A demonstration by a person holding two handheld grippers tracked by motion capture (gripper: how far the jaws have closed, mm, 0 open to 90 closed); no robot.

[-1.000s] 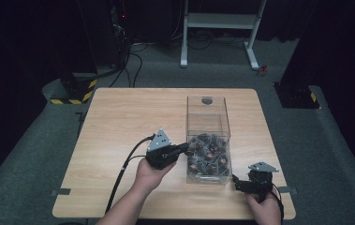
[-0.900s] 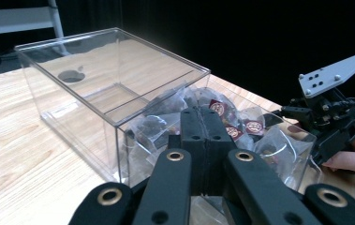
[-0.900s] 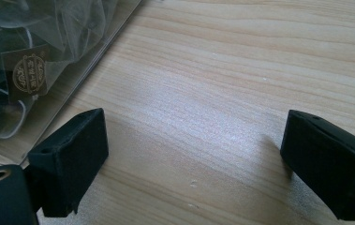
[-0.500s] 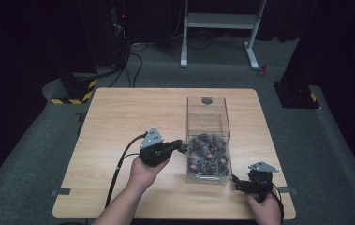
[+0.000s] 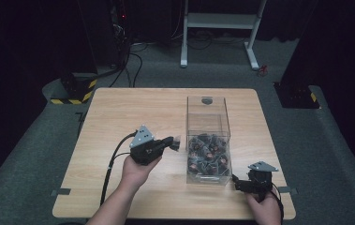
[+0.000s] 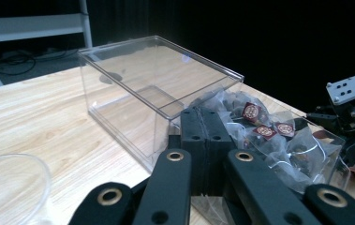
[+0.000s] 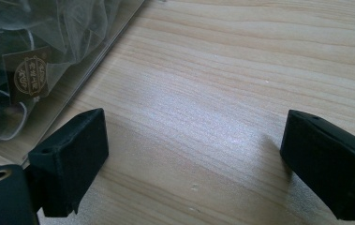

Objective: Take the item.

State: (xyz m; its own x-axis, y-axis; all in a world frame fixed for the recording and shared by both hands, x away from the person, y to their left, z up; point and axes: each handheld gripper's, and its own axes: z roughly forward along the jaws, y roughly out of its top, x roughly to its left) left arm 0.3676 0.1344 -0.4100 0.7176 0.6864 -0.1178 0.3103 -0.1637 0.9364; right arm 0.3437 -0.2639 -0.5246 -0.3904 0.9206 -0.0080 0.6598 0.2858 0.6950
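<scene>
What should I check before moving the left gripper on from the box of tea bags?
1. Left gripper shut: ok, jaws pressed together.
2. Tea bag caught in it: cannot tell; some mesh shows beneath the jaws.
3. Left gripper outside the clear box: ok, it is beside the wall.
4. Tea bags contained: ok, piled in the near end of the box.
5. Right gripper out of the way: ok, open, low over the table at the box's near corner.
6. Clear dish beside the left gripper: ok, rim in sight.
</scene>
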